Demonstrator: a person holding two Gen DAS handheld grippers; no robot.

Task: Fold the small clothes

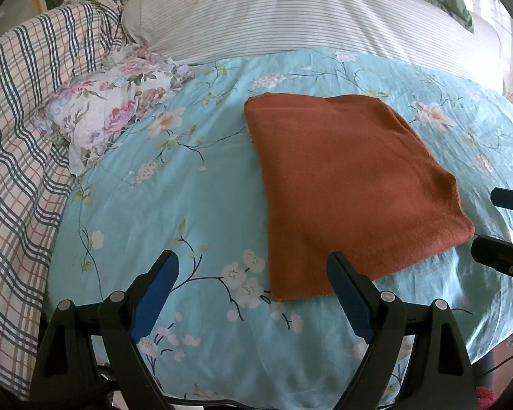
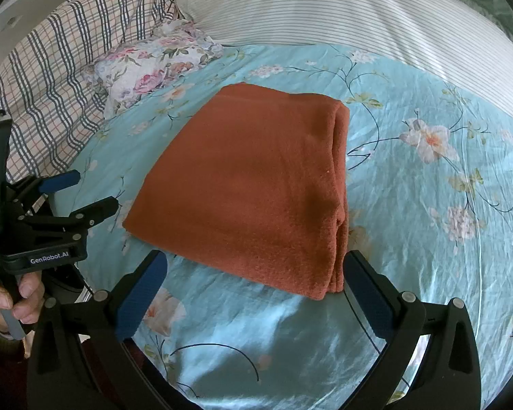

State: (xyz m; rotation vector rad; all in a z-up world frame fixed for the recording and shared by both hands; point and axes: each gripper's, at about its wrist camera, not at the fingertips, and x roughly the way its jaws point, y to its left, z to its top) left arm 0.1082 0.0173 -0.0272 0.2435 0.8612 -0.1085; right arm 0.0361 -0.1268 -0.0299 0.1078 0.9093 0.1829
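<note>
Both wrist views look steeply down, close over the bed (image 1: 195, 205), sharing the orange cloth (image 1: 352, 188)

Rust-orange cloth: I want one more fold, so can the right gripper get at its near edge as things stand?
Probably yes: the right gripper has open, empty jaws, and the near edge of the folded cloth lies just ahead with nothing between.

Rust-orange cloth (image 1: 352, 188) on turquoise blossom-print sheet (image 1: 174, 212)

Both grippers were black plastic with blue pads and silver screws; the left gripper (image 2: 89, 191) bore white "GenRobot.AI" lettering.
</note>
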